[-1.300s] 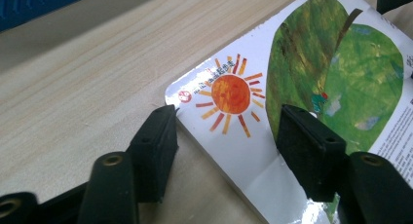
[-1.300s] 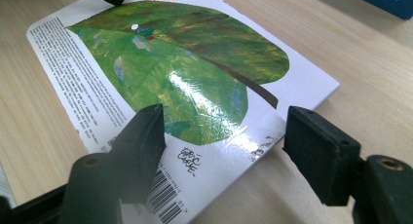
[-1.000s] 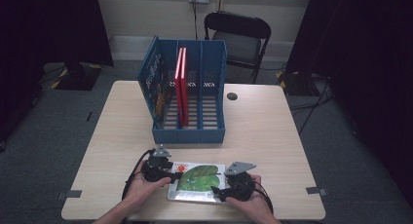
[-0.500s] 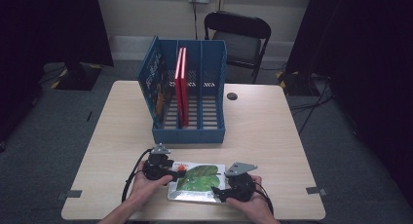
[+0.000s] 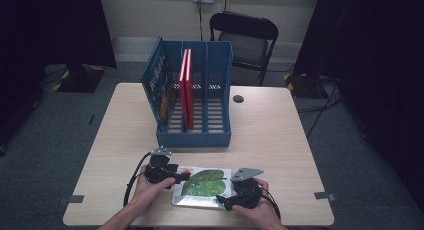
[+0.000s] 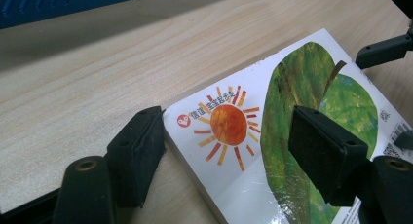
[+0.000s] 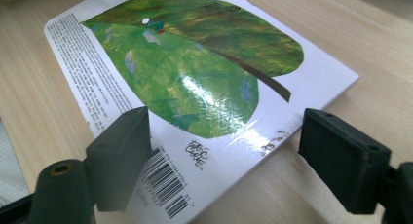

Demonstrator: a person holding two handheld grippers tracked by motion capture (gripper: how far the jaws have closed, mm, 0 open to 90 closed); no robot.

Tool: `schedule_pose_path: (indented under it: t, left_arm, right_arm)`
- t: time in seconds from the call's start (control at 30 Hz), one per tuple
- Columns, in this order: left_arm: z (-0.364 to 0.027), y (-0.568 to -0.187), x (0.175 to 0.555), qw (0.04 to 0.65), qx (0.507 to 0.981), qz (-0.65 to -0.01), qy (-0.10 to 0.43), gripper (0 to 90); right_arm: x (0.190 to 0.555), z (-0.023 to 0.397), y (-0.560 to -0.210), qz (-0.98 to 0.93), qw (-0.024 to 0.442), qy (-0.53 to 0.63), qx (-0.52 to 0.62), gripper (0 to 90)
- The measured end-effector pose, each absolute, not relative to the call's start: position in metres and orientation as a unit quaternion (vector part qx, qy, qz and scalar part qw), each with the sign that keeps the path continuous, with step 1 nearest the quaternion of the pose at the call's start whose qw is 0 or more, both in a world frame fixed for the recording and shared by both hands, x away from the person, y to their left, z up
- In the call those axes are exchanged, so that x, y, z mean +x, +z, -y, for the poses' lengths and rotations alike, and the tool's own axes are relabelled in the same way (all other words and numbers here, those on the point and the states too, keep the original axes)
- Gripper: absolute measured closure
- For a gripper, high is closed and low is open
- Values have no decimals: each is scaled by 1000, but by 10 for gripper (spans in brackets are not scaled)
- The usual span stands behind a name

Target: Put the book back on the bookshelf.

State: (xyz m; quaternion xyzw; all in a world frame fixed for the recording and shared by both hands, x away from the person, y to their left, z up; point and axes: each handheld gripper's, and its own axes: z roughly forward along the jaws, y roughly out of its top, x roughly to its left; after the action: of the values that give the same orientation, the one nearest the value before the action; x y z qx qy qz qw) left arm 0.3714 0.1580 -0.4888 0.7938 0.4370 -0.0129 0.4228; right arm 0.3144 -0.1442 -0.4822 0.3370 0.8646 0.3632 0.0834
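A picture book [image 5: 202, 186] with a big green leaf on its white cover lies flat near the table's front edge. My left gripper [image 5: 182, 177] is at its left end, its open jaws astride the corner with the orange sun [image 6: 229, 124]. One pad [image 6: 139, 153] is at the book's edge and the other hangs over the leaf. My right gripper [image 5: 222, 202] is at the book's near edge, jaws open around the barcode corner [image 7: 170, 185], pads clear of it. Both pairs of jaws have just been opening. In the gripper views the book lies between the left gripper's [image 6: 229, 153] jaws and the right gripper's [image 7: 231, 156].
A blue three-slot file rack [image 5: 195, 135] stands mid-table with two red books [image 5: 186, 90] upright inside and a blue patterned book [image 5: 157, 90] at its left side. A small black disc [image 5: 238, 98] lies to the rack's right. A folding chair [image 5: 245, 35] stands behind the table.
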Motion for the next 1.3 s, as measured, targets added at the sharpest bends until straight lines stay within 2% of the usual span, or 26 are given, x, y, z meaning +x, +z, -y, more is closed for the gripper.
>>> schedule_pose_path:
  t: [0.13,0.47,0.87,0.97,1.3]
  left_arm:
    - [-161,-488,373,433,787,-439,-20,324]
    - [-162,-486,373,443,788,-427,-29,332]
    - [-159,-484,372,447,786,-426,-36,332]
    - [-160,-484,373,450,784,-425,-38,331]
    - [-163,-477,370,470,771,-428,-42,333]
  right_arm:
    - [310,145,-482,-867,72,366,331,140]
    - [300,145,-480,-875,92,355,316,157]
    - [288,151,-486,-882,77,341,316,131]
    - [286,149,-488,-885,83,335,312,100]
    - [283,144,-491,-887,114,325,307,82]
